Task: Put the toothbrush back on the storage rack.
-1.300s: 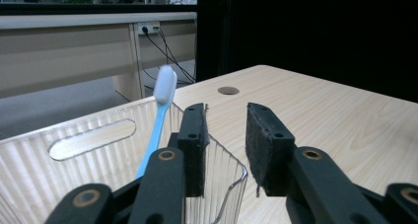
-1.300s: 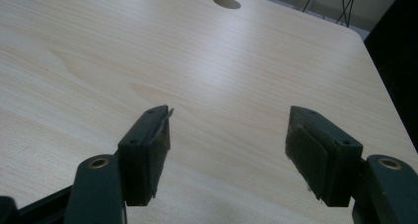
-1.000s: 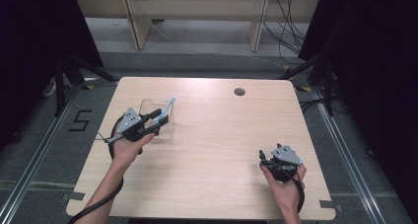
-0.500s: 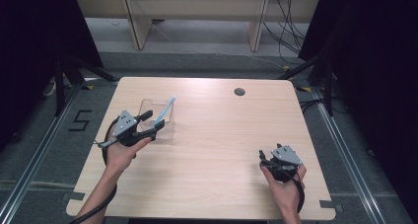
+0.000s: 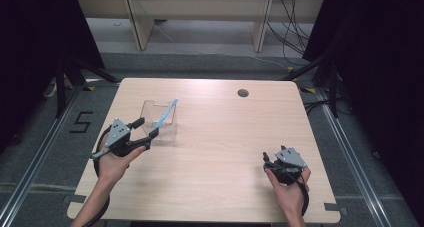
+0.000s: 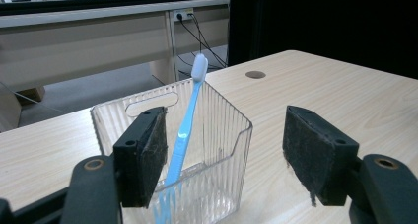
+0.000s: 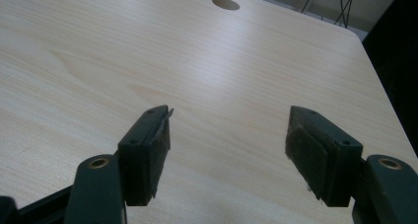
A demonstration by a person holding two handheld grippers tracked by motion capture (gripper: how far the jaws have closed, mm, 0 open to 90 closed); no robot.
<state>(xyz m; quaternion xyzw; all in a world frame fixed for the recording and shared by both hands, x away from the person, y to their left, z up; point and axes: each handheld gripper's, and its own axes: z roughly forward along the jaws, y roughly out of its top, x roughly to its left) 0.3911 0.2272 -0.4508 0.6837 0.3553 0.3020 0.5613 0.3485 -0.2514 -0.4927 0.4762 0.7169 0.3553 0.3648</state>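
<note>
A blue toothbrush (image 5: 165, 114) with a white head leans in a clear ribbed plastic box (image 5: 169, 128) on the left half of the wooden table (image 5: 225, 137). My left gripper (image 5: 147, 127) sits just short of the box's near side; its jaws have just been opening and now stand wide. In the left gripper view the toothbrush (image 6: 189, 116) stands in the box (image 6: 229, 135) beyond the left gripper (image 6: 222, 155), and neither pad touches it. My right gripper (image 5: 270, 160) rests near the table's front right. The right gripper (image 7: 229, 140) is open over bare wood.
A round cable hole (image 5: 243, 93) sits near the table's far edge, right of centre. Beyond the table are pale furniture legs and cables on the floor. Dark curtains and metal floor rails flank both sides.
The left gripper has drawn back from the box toward the person and its jaws have spread. The toothbrush stays leaning in the box. The right gripper has not moved.
</note>
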